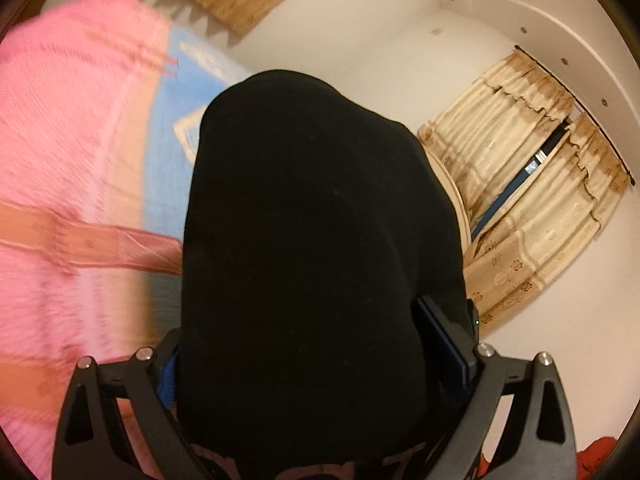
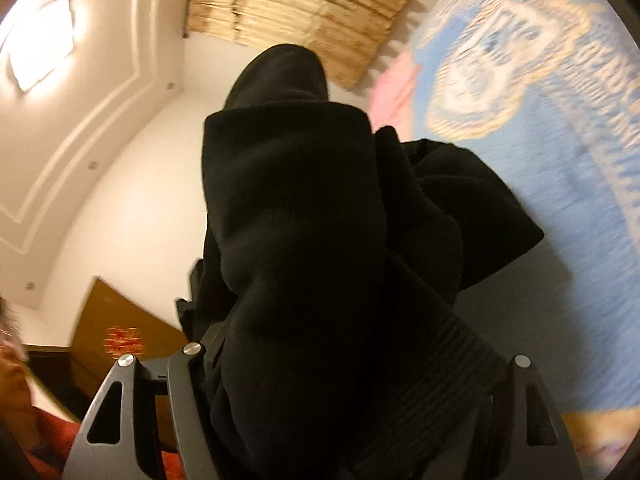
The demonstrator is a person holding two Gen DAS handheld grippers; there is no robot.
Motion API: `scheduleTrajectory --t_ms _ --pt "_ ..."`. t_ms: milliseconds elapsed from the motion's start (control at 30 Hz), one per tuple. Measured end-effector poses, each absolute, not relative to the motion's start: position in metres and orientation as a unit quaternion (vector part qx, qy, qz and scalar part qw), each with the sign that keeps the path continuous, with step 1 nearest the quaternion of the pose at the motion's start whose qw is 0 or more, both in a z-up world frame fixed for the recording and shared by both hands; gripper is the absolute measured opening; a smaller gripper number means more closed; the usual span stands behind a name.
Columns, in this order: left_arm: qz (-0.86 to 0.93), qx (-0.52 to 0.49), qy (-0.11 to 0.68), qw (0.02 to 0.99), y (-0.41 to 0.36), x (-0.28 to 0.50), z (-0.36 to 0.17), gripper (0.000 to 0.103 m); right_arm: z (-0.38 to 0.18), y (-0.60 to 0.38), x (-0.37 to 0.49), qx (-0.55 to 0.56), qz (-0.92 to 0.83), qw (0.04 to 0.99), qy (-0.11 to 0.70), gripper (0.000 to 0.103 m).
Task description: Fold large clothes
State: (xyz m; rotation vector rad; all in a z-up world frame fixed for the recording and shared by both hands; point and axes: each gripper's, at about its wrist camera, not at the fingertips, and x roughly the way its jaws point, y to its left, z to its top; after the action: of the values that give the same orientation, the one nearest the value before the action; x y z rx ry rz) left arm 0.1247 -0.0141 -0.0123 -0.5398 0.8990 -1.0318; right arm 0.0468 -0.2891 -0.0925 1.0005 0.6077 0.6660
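A large black garment [image 1: 312, 208] hangs lifted above the bed and fills the middle of both views. In the left wrist view it drapes over my left gripper [image 1: 316, 320] and hides the fingertips. A blue pad [image 1: 444, 344] on the right finger presses against the cloth. In the right wrist view the same black garment [image 2: 304, 208] is bunched thick between the fingers of my right gripper [image 2: 352, 340], with a ribbed hem [image 2: 452, 364] lying by the right finger. Both grippers are closed on the fabric.
A bed lies below, with a pink blanket [image 1: 68, 152] and a blue patterned blanket [image 2: 560, 168]. Beige curtains [image 1: 532, 184] hang on the white wall. Part of a person [image 2: 10, 356] shows at the left edge, beside a brown door [image 2: 120, 332].
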Motion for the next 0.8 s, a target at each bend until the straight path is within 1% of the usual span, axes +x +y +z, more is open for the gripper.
scheduleTrajectory --t_ms 167,300,467,633,733,800 --pt "-0.421 -0.251 0.379 0.785 0.053 0.107 0.023 0.098 -0.069 -0.231 0.068 0.456 0.379 0.756 0.277 0.071" --pt "-0.366 -0.26 0.362 0.817 0.111 0.102 0.034 0.099 -0.06 -0.168 0.095 0.443 0.436 0.728 0.29 0.071" --pt "-0.287 -0.289 0.351 0.843 0.175 0.102 0.033 0.099 -0.056 -0.088 0.144 0.431 0.495 0.687 0.31 0.071" --pt "-0.215 -0.297 0.338 0.867 0.234 0.108 0.039 0.099 -0.061 -0.008 0.195 0.423 0.546 0.645 0.327 0.071" --pt "-0.181 -0.304 0.335 0.873 0.258 0.12 0.032 0.099 -0.07 0.026 0.231 0.419 0.559 0.63 0.339 0.071" --pt "-0.154 -0.309 0.345 0.873 0.269 0.14 0.016 0.099 -0.08 0.044 0.252 0.413 0.556 0.63 0.353 0.07"
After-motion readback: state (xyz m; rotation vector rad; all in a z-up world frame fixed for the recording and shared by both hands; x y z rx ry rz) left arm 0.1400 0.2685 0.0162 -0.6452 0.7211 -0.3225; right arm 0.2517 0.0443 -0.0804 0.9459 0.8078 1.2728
